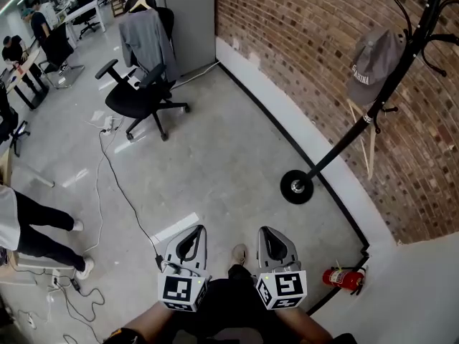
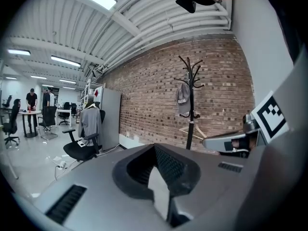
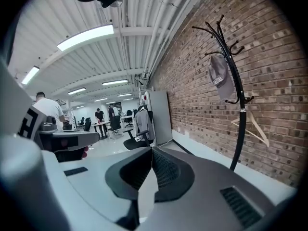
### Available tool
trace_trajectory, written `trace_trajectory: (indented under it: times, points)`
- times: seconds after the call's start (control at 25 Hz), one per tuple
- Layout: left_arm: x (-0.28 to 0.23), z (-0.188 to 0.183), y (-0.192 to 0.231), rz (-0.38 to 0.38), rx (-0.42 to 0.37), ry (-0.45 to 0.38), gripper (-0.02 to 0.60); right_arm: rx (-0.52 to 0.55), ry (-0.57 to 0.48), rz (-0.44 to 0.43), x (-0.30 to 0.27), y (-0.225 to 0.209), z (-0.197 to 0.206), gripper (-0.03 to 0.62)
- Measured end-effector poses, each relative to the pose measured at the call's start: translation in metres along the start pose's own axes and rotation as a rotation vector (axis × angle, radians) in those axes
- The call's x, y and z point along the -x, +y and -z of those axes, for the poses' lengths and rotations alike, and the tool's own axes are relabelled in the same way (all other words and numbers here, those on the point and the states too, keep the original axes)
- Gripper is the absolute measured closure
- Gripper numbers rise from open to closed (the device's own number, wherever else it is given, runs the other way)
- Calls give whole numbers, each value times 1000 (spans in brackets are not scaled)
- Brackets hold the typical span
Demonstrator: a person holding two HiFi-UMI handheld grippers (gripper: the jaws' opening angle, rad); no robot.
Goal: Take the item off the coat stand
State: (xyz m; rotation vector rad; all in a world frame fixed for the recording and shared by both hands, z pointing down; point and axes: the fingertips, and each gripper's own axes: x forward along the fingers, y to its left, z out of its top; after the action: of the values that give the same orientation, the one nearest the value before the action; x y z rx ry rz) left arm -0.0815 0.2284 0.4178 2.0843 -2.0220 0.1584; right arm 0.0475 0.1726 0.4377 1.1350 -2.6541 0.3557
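Observation:
A black coat stand [image 1: 391, 84] rises beside the brick wall, its round base [image 1: 297, 187] on the floor. A grey cap [image 1: 374, 64] hangs from one of its upper hooks, and a wooden hanger [image 1: 369, 140] hangs lower on the pole. My left gripper [image 1: 192, 231] and right gripper [image 1: 271, 232] are held side by side low in the head view, well short of the stand. Both are shut with nothing between their jaws. The left gripper view has the stand [image 2: 191, 110] and cap [image 2: 183, 94] ahead at a distance. In the right gripper view the cap [image 3: 219, 76] hangs up on the stand [image 3: 238, 124].
A black office chair [image 1: 143, 95] with a grey jacket over its back stands at the far left. A red fire extinguisher [image 1: 343, 278] lies by the white wall corner at the right. Cables [image 1: 118, 185] trail across the floor. A person's legs [image 1: 43, 235] are at the left edge.

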Motion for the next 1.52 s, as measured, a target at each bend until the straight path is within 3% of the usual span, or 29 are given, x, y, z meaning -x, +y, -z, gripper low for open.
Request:
trace_trajectory:
  times: [0.36, 0.64, 0.8, 1.08, 1.2, 1.52]
  points:
    - [-119, -37, -36, 52, -33, -24, 557, -8, -35, 11, -52, -94, -33, 580]
    - [-178, -48, -42, 137, -40, -24, 557, -53, -22, 67, -84, -129, -39, 580]
    - [-227, -49, -35, 223, -54, 20, 557, -83, -26, 126, -114, -151, -49, 580]
    - [-326, -104, -7, 391, -66, -45, 557, -147, -78, 283, -177, -201, -100, 580]
    - [-359, -113, 7, 453, -78, -36, 557, -161, -88, 355, -202, -218, -117, 580]
    - [-418, -115, 35, 538, -66, 20, 557, -232, -94, 478, -231, -259, -133, 580]
